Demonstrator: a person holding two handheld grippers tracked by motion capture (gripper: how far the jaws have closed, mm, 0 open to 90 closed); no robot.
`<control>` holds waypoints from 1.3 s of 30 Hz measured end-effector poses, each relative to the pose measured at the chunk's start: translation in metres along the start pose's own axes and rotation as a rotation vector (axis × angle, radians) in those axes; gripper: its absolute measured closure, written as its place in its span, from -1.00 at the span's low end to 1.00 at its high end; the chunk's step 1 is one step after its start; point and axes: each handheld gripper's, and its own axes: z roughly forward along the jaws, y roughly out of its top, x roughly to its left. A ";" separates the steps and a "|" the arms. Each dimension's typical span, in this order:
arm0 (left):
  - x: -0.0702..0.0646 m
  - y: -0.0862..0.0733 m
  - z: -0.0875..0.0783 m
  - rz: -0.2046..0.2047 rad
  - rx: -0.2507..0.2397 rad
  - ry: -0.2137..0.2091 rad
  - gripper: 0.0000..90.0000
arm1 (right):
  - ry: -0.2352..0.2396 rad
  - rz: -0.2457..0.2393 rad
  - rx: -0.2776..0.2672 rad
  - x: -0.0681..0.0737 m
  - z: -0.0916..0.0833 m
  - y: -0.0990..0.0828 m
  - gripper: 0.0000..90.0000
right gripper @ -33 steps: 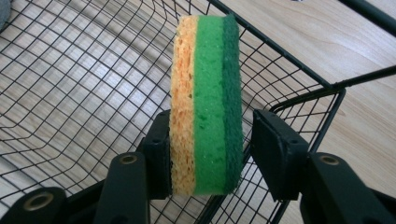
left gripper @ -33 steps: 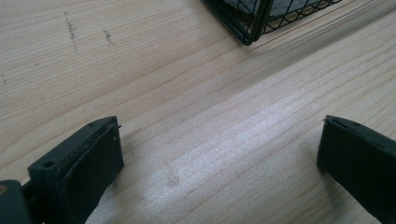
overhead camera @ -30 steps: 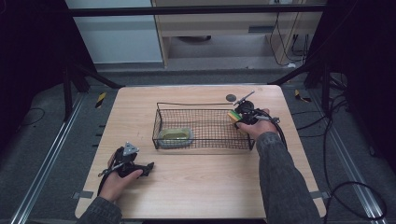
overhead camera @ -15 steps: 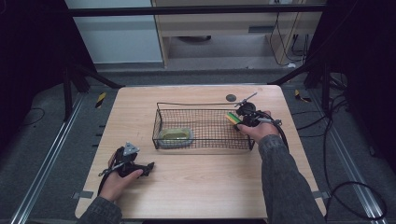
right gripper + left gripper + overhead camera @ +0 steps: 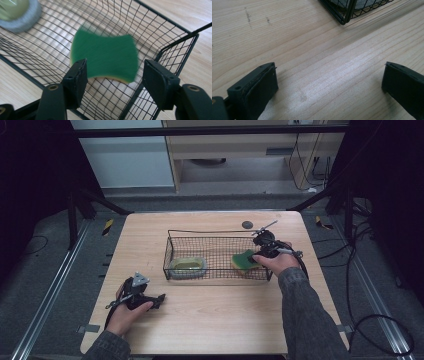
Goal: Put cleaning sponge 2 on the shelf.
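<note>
On the wooden table (image 5: 210,320) stands a black wire basket (image 5: 218,258), set lengthwise near the middle. At the basket's left end lies a shallow grey-rimmed dish (image 5: 188,265) with a yellowish-green inside; in the right gripper view it appears at the upper left corner, resting on the mesh floor. A green scouring sponge (image 5: 244,259) with a yellow underside is at the basket's right end, inside the wire walls. In the right gripper view the sponge (image 5: 106,56) appears blurred, between and just beyond the two black jaws of the right tool (image 5: 113,75); the jaws stand apart on either side of it with a visible gap to each, so the right tool is open and not gripping the sponge. Whether the sponge rests on the mesh or is clear of it cannot be told. The right hand (image 5: 278,261) holds that tool at the basket's right end wall. The left tool (image 5: 159,298) rests low over bare table near the front left, well apart from the basket, held by the left hand (image 5: 125,312). In the left gripper view its jaws are spread wide with nothing but wood grain between them, and one basket corner (image 5: 345,15) appears ahead. A small dark round object (image 5: 247,225) lies on the table behind the basket.
</note>
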 end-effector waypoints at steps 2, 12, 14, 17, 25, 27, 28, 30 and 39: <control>0.000 0.000 0.000 0.004 0.000 0.000 -1.00 | 0.002 -0.003 -0.016 0.001 -0.004 0.000 -0.22; 0.000 0.000 0.000 0.002 0.000 -0.002 -1.00 | -0.038 0.049 -0.116 -0.004 -0.024 -0.001 -0.69; 0.000 0.000 0.000 0.006 0.000 -0.004 -1.00 | -0.047 0.071 -0.137 -0.007 -0.028 -0.003 -0.76; 0.000 0.000 0.000 0.007 0.000 -0.005 -1.00 | -0.082 0.092 -0.180 -0.013 -0.035 -0.009 -0.83; 0.001 0.000 0.000 0.015 -0.001 -0.013 -1.00 | -0.134 0.157 -0.231 -0.032 -0.049 -0.029 -0.81; 0.001 0.000 0.000 0.016 0.000 -0.013 -1.00 | -0.122 0.186 -0.240 -0.037 -0.053 -0.037 -0.80; 0.001 0.000 0.000 0.017 0.000 -0.014 -1.00 | -0.113 0.202 -0.248 -0.040 -0.054 -0.041 -0.78; 0.001 0.000 0.000 0.017 0.000 -0.014 -1.00 | -0.106 0.221 -0.258 -0.047 -0.058 -0.052 -0.75; 0.001 0.000 0.000 0.018 0.000 -0.014 -1.00 | -0.178 0.241 -0.282 -0.067 -0.056 -0.084 -0.78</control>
